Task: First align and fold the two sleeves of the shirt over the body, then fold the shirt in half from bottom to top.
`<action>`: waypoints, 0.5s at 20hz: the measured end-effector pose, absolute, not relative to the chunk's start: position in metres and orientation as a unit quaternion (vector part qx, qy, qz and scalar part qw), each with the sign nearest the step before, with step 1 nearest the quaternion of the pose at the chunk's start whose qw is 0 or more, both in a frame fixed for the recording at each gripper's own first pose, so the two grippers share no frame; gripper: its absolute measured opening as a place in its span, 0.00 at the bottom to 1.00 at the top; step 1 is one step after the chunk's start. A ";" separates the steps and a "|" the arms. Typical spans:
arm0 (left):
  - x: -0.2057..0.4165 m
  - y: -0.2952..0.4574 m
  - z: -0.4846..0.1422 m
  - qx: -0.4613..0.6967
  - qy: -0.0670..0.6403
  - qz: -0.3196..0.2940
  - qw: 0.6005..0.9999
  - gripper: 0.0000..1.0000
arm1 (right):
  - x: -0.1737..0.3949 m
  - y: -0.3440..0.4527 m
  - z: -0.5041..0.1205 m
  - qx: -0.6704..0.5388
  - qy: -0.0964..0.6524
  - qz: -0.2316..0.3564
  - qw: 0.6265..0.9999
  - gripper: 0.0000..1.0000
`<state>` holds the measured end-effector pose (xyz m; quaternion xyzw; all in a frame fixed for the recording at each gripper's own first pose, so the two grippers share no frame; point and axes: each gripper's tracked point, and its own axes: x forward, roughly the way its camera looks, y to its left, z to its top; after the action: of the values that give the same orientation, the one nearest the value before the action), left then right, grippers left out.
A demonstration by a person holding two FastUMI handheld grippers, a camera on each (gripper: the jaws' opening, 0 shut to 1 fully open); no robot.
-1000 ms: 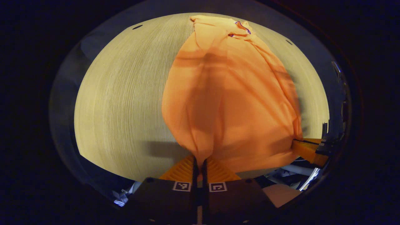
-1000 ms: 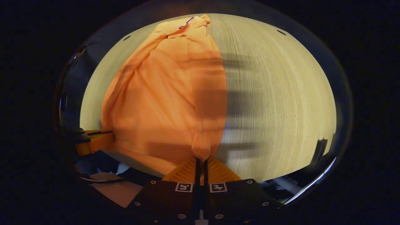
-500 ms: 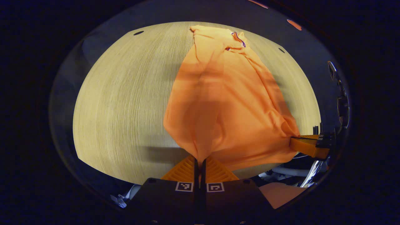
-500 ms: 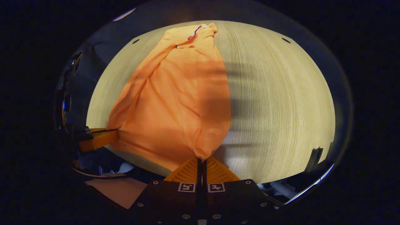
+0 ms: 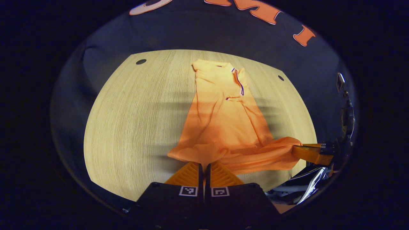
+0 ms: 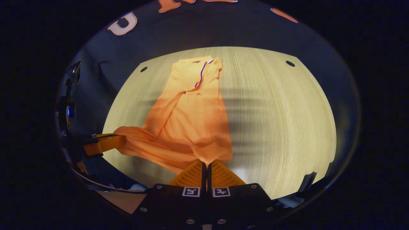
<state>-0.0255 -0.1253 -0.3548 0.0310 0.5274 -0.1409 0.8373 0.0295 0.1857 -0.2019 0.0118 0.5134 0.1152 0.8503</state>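
Bare table (image 5: pixel 127 121) lies open at frame left; the shirt (image 5: pixel 223 127) covers the centre, wall (image 5: pixel 191 35) closes off the top

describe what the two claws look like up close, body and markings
In the left gripper view, the left claw has two wedge-shaped, ridged fingers on a dark, boxy body carrying two small square black-and-white markers. In the right gripper view, the right claw is built the same way, with ridged fingers, paired markers and round screw heads in its dark body.
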 end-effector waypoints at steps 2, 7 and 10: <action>-0.004 -0.131 -0.346 0.032 0.514 -0.144 0.845 0.01 | 0.052 0.183 -0.188 0.013 0.493 0.115 0.862 0.00; 0.067 -0.144 -0.319 0.027 0.474 -0.147 0.868 0.01 | 0.114 0.189 -0.157 0.020 0.453 0.115 0.884 0.00; 0.110 -0.150 -0.306 0.020 0.453 -0.143 0.880 0.01 | 0.154 0.190 -0.138 0.013 0.428 0.116 0.896 0.00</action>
<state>0.1101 -0.1497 -0.3061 0.0205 0.4534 -0.1429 0.8795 0.1540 0.1904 -0.1382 0.0134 0.4279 0.1159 0.8963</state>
